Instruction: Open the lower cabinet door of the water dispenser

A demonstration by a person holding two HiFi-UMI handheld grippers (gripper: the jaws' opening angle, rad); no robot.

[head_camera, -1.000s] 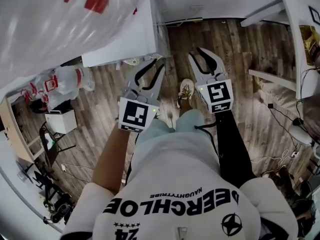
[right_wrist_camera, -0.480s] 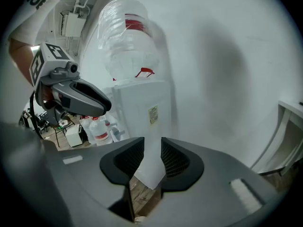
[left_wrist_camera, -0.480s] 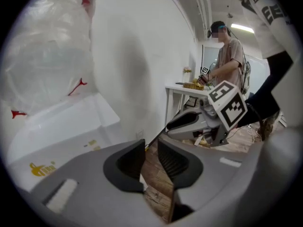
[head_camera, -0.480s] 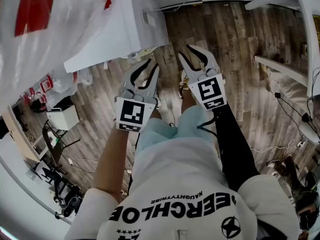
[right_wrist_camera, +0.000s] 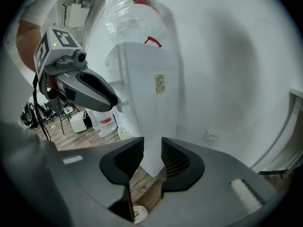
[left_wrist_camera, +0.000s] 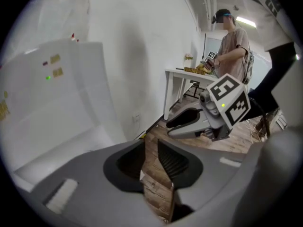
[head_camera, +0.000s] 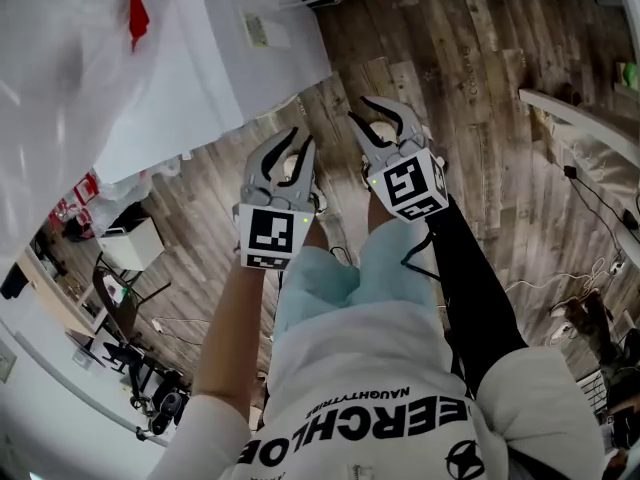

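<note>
While the grey left gripper (head_camera: 298,139) and right gripper (head_camera: 359,110) were held unclenched and empty, the tall white water dispenser (head_camera: 270,63) was seen beyond their fingertips, so its lower door was best approached low, squarely.

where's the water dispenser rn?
Head view, upper left: the white water dispenser stands on the wood floor, ahead of the left gripper.

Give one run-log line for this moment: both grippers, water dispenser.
left gripper: open, empty | right gripper: open, empty | water dispenser: ahead, untouched | contact: none
</note>
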